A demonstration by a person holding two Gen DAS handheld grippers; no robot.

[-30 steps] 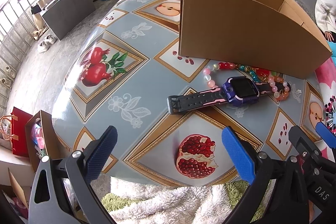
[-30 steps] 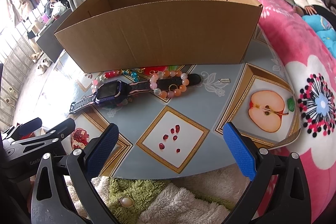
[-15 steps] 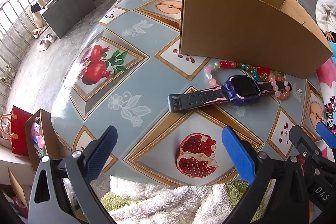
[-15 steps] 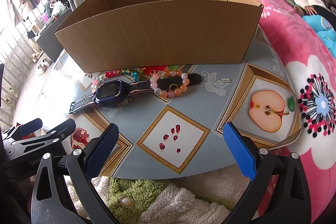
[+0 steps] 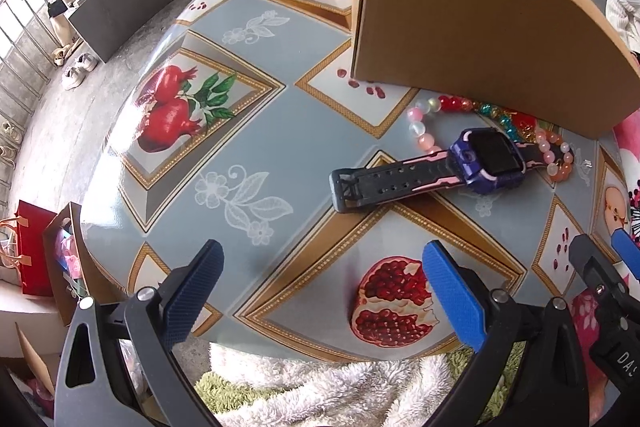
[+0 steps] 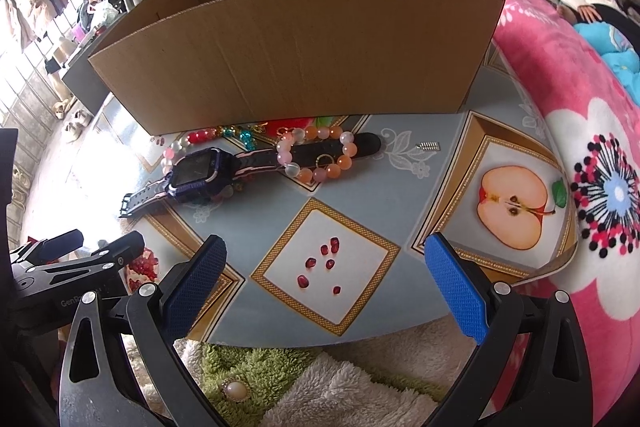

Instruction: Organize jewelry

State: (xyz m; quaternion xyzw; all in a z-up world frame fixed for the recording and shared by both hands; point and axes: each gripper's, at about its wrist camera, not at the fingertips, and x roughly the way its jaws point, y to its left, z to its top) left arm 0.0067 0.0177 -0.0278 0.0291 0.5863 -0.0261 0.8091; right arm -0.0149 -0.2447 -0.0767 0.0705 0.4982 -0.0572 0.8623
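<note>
A purple smartwatch (image 5: 488, 157) with a black and pink strap lies on the table in front of an open cardboard box (image 5: 472, 15); it also shows in the right wrist view (image 6: 200, 173). An orange and pink bead bracelet (image 6: 318, 157) lies over the strap. A multicoloured bead string (image 6: 208, 137) runs along the foot of the box (image 6: 296, 55). My left gripper (image 5: 320, 287) is open and empty near the table's front edge, well short of the watch. My right gripper (image 6: 324, 279) is open and empty, also at the front edge.
The fruit-patterned tablecloth (image 5: 240, 115) covers the table. A small metal clasp (image 6: 428, 146) lies right of the bracelet. A pink floral blanket (image 6: 580, 115) borders the right. A fluffy cloth (image 6: 320, 387) lies below the front edge. Bags (image 5: 36, 247) stand on the floor at left.
The left wrist view has shifted slightly closer to the watch. The right gripper and the jewelry have not moved.
</note>
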